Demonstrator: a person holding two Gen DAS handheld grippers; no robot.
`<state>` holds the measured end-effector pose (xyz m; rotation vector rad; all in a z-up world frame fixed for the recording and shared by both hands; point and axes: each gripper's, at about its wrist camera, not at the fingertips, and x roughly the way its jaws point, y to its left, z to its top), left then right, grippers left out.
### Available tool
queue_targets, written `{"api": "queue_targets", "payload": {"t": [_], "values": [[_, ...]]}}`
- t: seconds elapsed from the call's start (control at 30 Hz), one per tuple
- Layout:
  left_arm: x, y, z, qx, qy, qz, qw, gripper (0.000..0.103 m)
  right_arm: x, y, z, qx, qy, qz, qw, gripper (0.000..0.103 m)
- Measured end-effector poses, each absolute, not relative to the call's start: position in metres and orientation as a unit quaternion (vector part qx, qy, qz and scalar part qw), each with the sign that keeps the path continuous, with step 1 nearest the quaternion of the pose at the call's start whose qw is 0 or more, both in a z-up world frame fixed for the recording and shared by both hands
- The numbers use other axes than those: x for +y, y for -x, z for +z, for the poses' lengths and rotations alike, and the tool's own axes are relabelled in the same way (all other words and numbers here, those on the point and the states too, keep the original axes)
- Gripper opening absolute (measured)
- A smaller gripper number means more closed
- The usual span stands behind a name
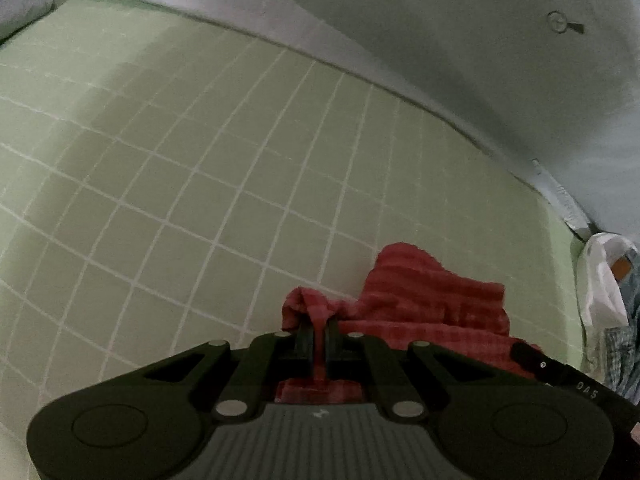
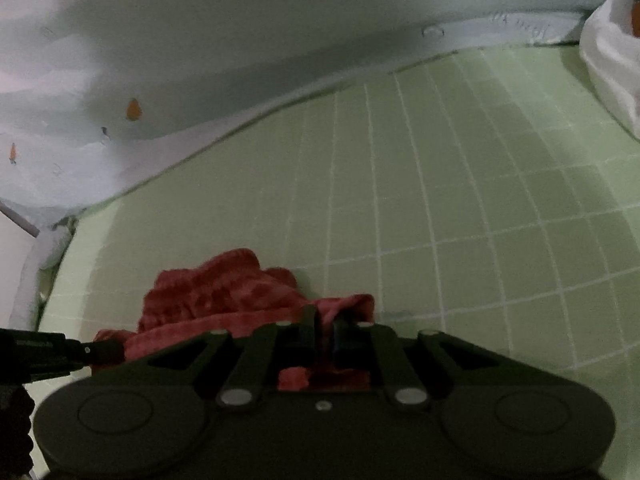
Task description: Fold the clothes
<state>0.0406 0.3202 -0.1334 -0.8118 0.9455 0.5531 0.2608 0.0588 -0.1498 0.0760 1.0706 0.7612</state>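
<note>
Left gripper: fingers pinching fold of red checked garment, cloth strip running down between them. Right gripper: fingers likewise clamped on bunched edge of same garment. Garment crumpled on green gridded mat, stretched between both grippers, near mat's edge. Pale sheet with small orange prints beyond mat. White plastic bag at mat's far corner, checked blue fabric beside it. Picture dim, slightly blurred.
</note>
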Motion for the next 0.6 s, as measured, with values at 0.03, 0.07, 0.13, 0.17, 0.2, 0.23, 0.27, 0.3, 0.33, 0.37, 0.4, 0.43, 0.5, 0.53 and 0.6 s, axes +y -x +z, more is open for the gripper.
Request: {"api": "queue_targets", "payload": {"t": [0.03,0.07,0.13,0.17,0.2,0.23,0.27,0.3,0.33,0.37,0.4,0.43,0.5,0.53,0.6], "values": [[0.32,-0.041,-0.134,0.437,0.375,0.257,0.776,0.011,0.059,-0.261,-0.151,0.499,-0.037,0.353,0.79,0.011],[0.319,-0.04,-0.133,0.436,0.374,0.259,0.776,0.011,0.06,-0.261,-0.152,0.5,-0.038,0.352,0.791,0.012],[0.319,-0.037,-0.132,0.433,0.372,0.263,0.778,0.018,0.059,-0.259,-0.148,0.497,-0.04,0.35,0.793,0.013],[0.318,-0.035,-0.128,0.43,0.368,0.267,0.78,0.02,0.058,-0.258,-0.145,0.493,-0.042,0.35,0.795,0.014],[0.318,-0.033,-0.124,0.427,0.364,0.271,0.782,0.023,0.055,-0.257,-0.14,0.487,-0.043,0.351,0.799,0.015],[0.317,-0.03,-0.12,0.421,0.36,0.273,0.786,0.03,0.053,-0.256,-0.135,0.48,-0.044,0.353,0.802,0.021],[0.316,-0.026,-0.114,0.414,0.356,0.276,0.791,0.035,0.05,-0.254,-0.129,0.472,-0.043,0.354,0.806,0.034],[0.314,-0.022,-0.108,0.406,0.353,0.28,0.795,0.046,0.046,-0.249,-0.122,0.46,-0.04,0.355,0.813,0.042],[0.313,-0.017,-0.102,0.397,0.35,0.284,0.8,0.053,0.043,-0.244,-0.115,0.448,-0.035,0.356,0.819,0.05],[0.311,-0.011,-0.097,0.391,0.347,0.286,0.803,0.056,0.039,-0.239,-0.109,0.438,-0.028,0.356,0.825,0.049],[0.309,-0.005,-0.092,0.385,0.344,0.289,0.806,0.058,0.036,-0.234,-0.104,0.429,-0.018,0.356,0.83,0.049],[0.307,0.0,-0.088,0.379,0.341,0.291,0.809,0.059,0.032,-0.228,-0.1,0.422,-0.009,0.356,0.834,0.049],[0.302,0.009,-0.082,0.378,0.331,0.291,0.814,0.06,0.026,-0.218,-0.096,0.416,0.003,0.356,0.837,0.052],[0.299,0.014,-0.081,0.38,0.325,0.292,0.815,0.063,0.024,-0.213,-0.099,0.42,0.008,0.356,0.835,0.054],[0.293,0.023,-0.085,0.391,0.322,0.297,0.809,0.065,0.02,-0.204,-0.103,0.427,0.018,0.355,0.831,0.056]]}}
